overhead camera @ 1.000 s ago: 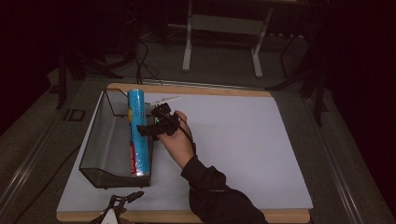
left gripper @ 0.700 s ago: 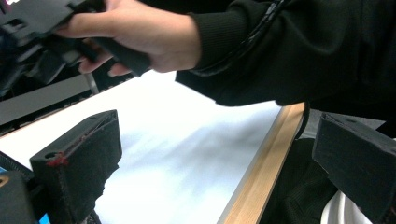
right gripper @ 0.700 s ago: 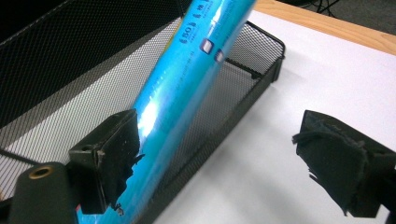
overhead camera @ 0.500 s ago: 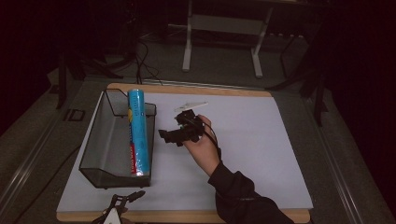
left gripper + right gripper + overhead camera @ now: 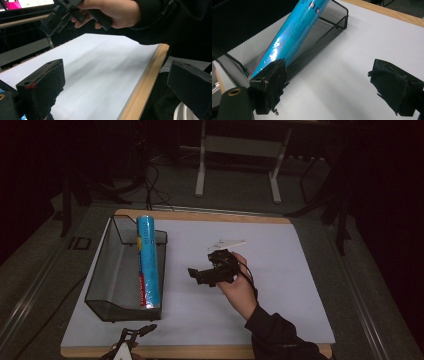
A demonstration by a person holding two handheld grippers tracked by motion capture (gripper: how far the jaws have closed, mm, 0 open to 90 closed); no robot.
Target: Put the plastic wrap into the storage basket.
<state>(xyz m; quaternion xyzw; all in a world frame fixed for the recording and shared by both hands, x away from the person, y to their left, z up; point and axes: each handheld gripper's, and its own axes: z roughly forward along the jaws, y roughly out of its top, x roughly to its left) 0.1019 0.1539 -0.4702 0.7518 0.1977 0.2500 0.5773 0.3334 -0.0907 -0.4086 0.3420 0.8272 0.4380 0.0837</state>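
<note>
Nearest me, at the front edge of the bench point(image 5: 200, 352), the left gripper point(image 5: 131, 337) lies idle with its jaws apart and nothing between them. In its own view they frame bare white surface and the wooden lip.

Farther in, the right gripper point(image 5: 200, 275) is over open white bench, jaws wide apart and empty. A second ago it was right up against the blue tube point(image 5: 147, 262). Now it has drawn back, and the tube and the wire basket point(image 5: 107, 270) lie well off in front of the open jaws. The tube rests lengthwise in the basket, leaning on the wall nearer the jaws, its far end poking above the rim. I would judge the tube has just been let go and the placing is done, since nothing touches it and the hand is clear.

Beyond the jaws the white sheet carries only a small pale scrap point(image 5: 226, 243). Past the far edge the room is dark, with cables on the floor and a metal stand point(image 5: 237, 165).
</note>
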